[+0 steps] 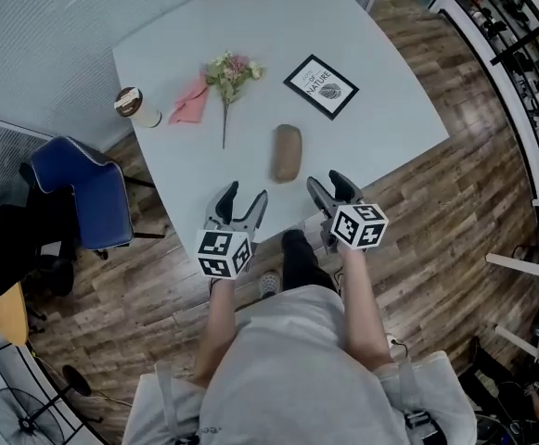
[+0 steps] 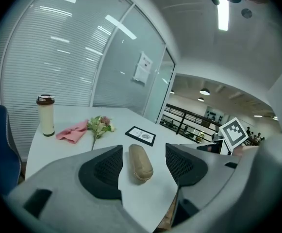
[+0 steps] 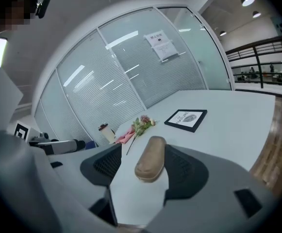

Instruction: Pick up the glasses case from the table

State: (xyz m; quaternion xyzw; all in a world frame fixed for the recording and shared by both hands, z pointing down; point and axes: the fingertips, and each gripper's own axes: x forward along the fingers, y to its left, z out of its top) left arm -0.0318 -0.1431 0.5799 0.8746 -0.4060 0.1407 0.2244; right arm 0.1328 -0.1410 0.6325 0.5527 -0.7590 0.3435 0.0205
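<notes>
A tan, oblong glasses case point(image 1: 287, 152) lies on the pale table point(image 1: 380, 100), near its front edge. My left gripper point(image 1: 244, 198) hangs at that edge, just left of the case, jaws open and empty. My right gripper point(image 1: 333, 186) is at the edge to the case's right, also open and empty. In the left gripper view the case point(image 2: 140, 162) shows beyond the spread jaws of the left gripper point(image 2: 142, 166). In the right gripper view the case point(image 3: 150, 165) lies ahead of the right gripper point(image 3: 142, 168), apart from both pads.
Behind the case lie a flower sprig point(image 1: 228, 77), a pink cloth point(image 1: 191, 102), a framed card point(image 1: 321, 86) and a lidded cup point(image 1: 135, 107). A blue chair point(image 1: 83, 190) stands left of the table. Wood floor surrounds it; a railing point(image 1: 519, 54) runs at right.
</notes>
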